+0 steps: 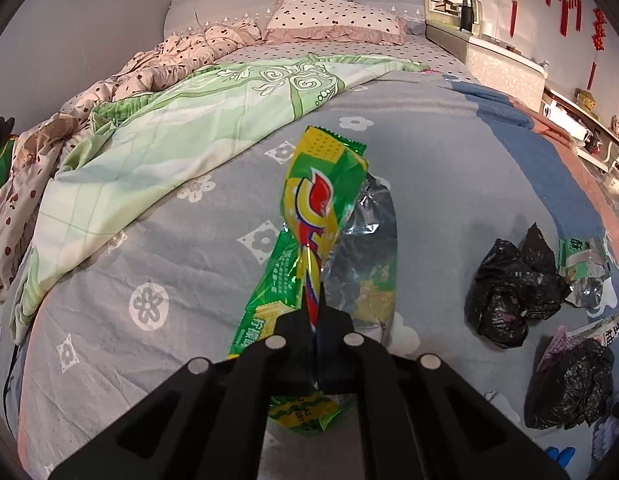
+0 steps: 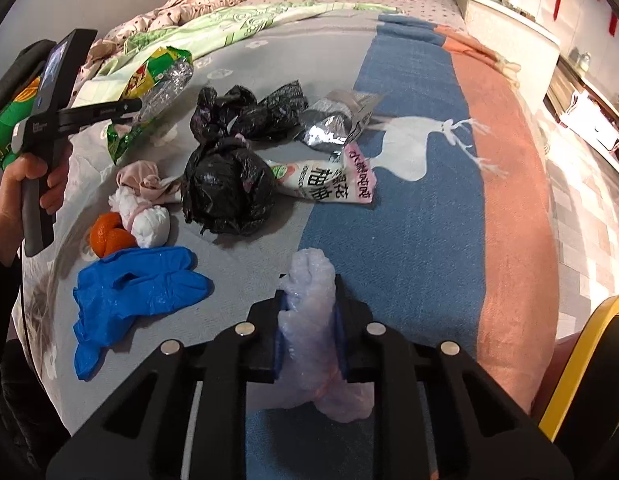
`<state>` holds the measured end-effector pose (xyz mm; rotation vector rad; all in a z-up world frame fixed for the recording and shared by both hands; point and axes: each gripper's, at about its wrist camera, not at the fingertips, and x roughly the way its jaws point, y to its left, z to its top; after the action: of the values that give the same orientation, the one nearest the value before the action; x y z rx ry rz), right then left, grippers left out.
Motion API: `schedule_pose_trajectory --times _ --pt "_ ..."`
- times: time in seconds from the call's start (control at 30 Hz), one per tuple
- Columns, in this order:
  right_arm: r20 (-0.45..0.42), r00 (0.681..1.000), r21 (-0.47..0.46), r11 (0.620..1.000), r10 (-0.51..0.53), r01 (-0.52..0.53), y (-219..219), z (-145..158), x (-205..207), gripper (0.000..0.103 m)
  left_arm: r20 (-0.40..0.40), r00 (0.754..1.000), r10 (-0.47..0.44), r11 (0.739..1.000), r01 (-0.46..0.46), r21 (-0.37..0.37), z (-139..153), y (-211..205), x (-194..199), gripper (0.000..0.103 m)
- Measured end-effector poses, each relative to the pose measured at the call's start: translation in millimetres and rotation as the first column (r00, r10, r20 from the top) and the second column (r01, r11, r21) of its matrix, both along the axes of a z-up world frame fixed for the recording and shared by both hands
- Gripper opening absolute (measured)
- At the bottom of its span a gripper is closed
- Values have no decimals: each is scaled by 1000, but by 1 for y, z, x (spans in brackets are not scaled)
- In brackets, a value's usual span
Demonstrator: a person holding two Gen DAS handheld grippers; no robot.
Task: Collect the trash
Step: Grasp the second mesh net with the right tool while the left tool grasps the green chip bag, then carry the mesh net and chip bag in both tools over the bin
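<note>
My left gripper (image 1: 315,316) is shut on a green and yellow snack wrapper (image 1: 321,184), which stands up from the pinched pads above the grey bedspread (image 1: 169,240). From the right wrist view, the left gripper (image 2: 125,108) and its wrapper (image 2: 157,68) sit at the far left, held by a hand (image 2: 17,184). My right gripper (image 2: 309,304) is shut on a crumpled pale lilac plastic bag (image 2: 311,276). Ahead lie black bags (image 2: 229,188), a blue glove (image 2: 129,292), orange peel (image 2: 109,236), a white wad (image 2: 149,224), a white pouch (image 2: 329,180) and a silver foil wrapper (image 2: 333,124).
A green quilt (image 1: 169,128) and a dotted duvet (image 1: 149,68) are bunched at the far left of the bed, with a pillow (image 1: 337,20) at the head. A cabinet (image 1: 501,64) runs along the right side. A yellow rim (image 2: 581,368) shows at the lower right.
</note>
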<state>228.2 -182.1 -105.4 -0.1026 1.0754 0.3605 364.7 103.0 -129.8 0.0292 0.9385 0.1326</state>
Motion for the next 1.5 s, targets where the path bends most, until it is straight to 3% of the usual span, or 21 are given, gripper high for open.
schedule_pose_trajectory --times 0.67,1.13,1.5 --pt "48 998 121 992 -38 32 -26 56 -49 19 67 998 -11 997 16 -81 55 5 -68 0" --pt "110 990 202 977 -89 65 -59 100 -85 19 123 987 -108 986 121 -110 98 -47 -118 0" --pt "181 972 248 963 -153 105 -100 141 -107 19 171 965 -198 964 224 -146 133 -101 -143 0"
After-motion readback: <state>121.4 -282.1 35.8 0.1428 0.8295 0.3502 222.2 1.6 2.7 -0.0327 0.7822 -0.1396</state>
